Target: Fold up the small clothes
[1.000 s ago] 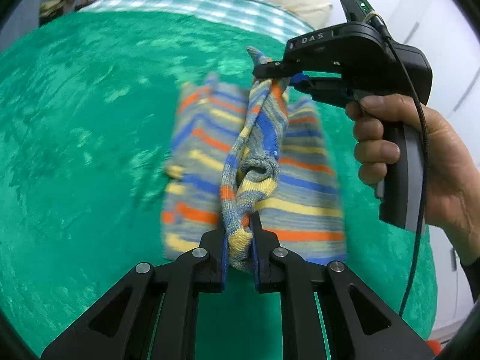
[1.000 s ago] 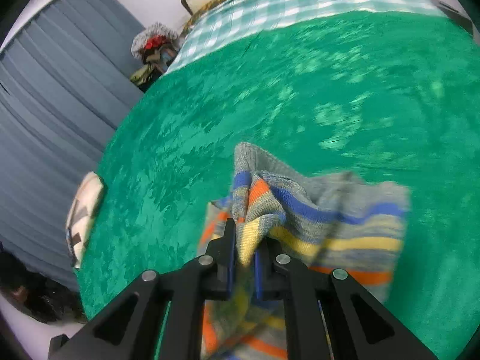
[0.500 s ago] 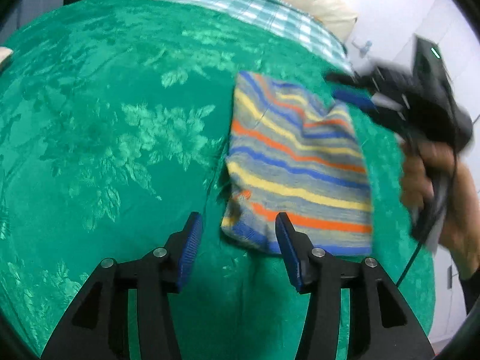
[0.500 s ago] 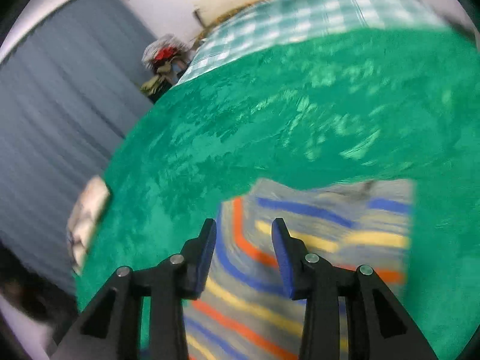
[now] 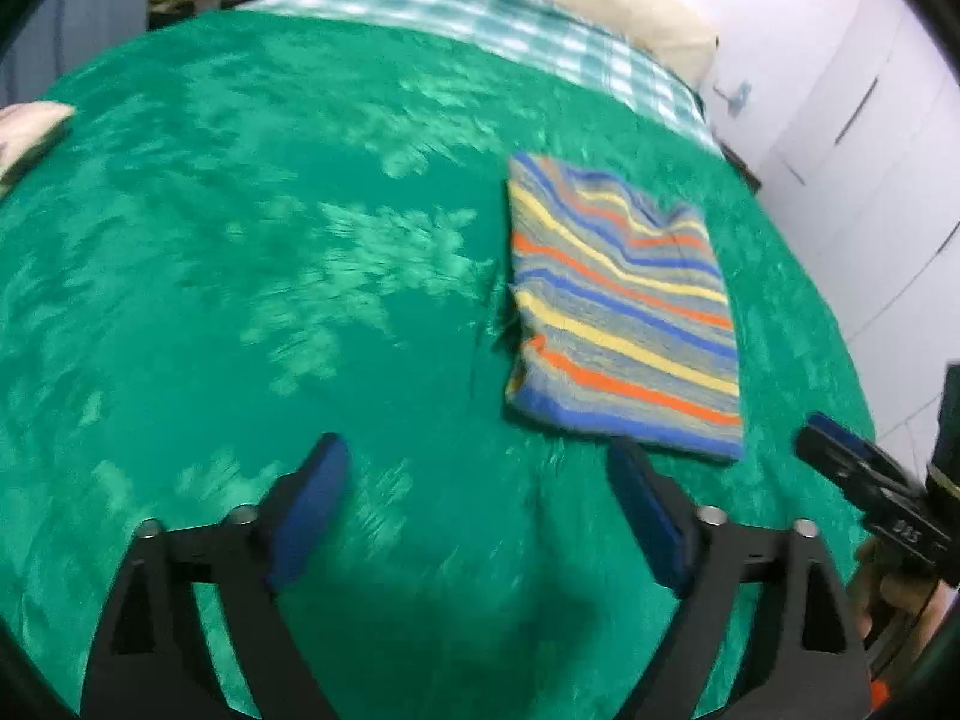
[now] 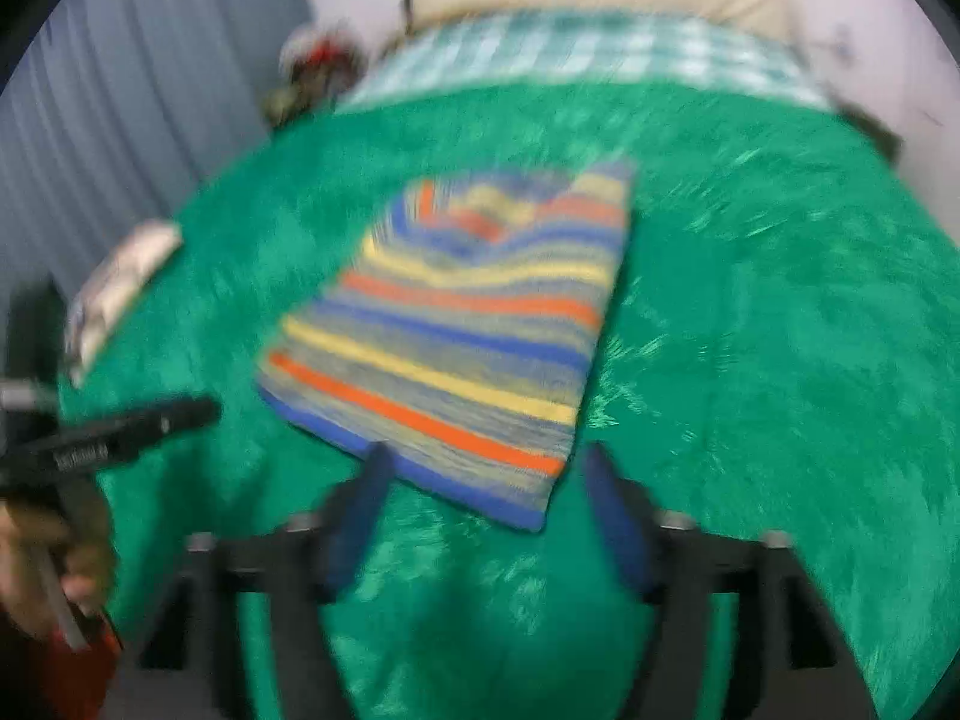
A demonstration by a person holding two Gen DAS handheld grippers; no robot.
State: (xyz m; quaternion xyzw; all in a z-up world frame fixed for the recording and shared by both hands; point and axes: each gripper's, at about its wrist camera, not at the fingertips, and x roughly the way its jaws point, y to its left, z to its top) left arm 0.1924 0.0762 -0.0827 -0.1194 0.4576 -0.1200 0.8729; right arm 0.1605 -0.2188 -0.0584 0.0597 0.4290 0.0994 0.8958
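A small striped knit garment [image 5: 624,312], grey with blue, yellow and orange bands, lies folded flat on the green bedspread [image 5: 300,276]. It also shows in the right wrist view [image 6: 462,336], blurred. My left gripper [image 5: 477,468] is open and empty, pulled back to the near left of the garment. My right gripper [image 6: 486,480] is open and empty, just short of the garment's near edge. The right gripper's tip also shows in the left wrist view [image 5: 864,474], and the left gripper in the right wrist view [image 6: 120,426].
A checked sheet [image 5: 480,18] and a cream pillow [image 5: 600,6] lie at the head of the bed. A pale folded item [image 6: 114,294] sits at the bed's left edge. Grey curtains [image 6: 138,84] hang on the left; a white wall [image 5: 852,120] is on the right.
Both grippers let go of the striped garment and opened wide. It now lies flat on the bed. Both grippers have drawn back from it.
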